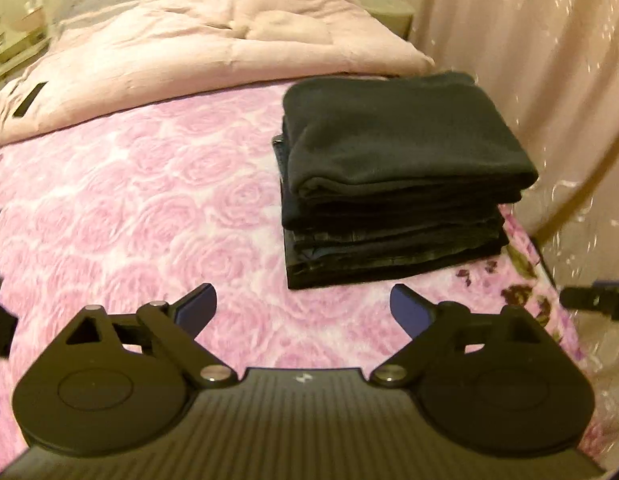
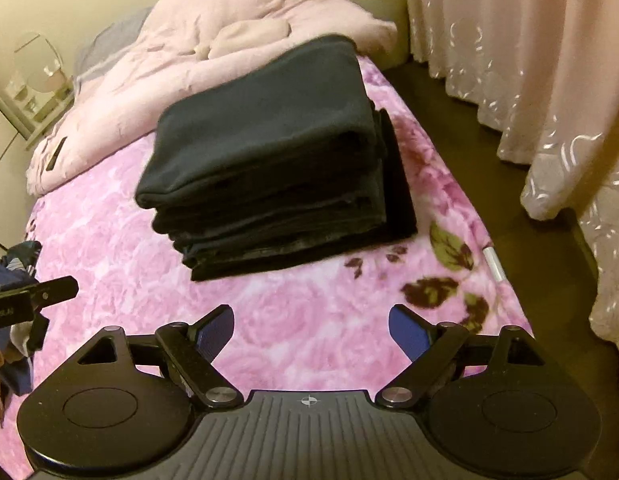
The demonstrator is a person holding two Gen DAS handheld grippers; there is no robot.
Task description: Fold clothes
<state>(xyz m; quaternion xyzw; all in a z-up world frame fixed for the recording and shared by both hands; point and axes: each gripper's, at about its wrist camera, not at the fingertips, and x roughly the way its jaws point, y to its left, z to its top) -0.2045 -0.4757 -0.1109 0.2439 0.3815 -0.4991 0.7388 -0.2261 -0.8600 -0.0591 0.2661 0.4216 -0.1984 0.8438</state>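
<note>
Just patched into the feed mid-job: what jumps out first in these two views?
A stack of folded dark clothes sits on the pink rose-patterned bedspread, near the bed's curtain-side edge. Behind it lies a rumpled pale pink comforter. In the foreground, the left gripper and right gripper both stand open and empty, short of the stack.

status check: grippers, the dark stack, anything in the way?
Left gripper open, empty. Right gripper open, empty. Folded dark stack sits on the pink blanket, untouched. Nothing between grippers and stack.
</note>
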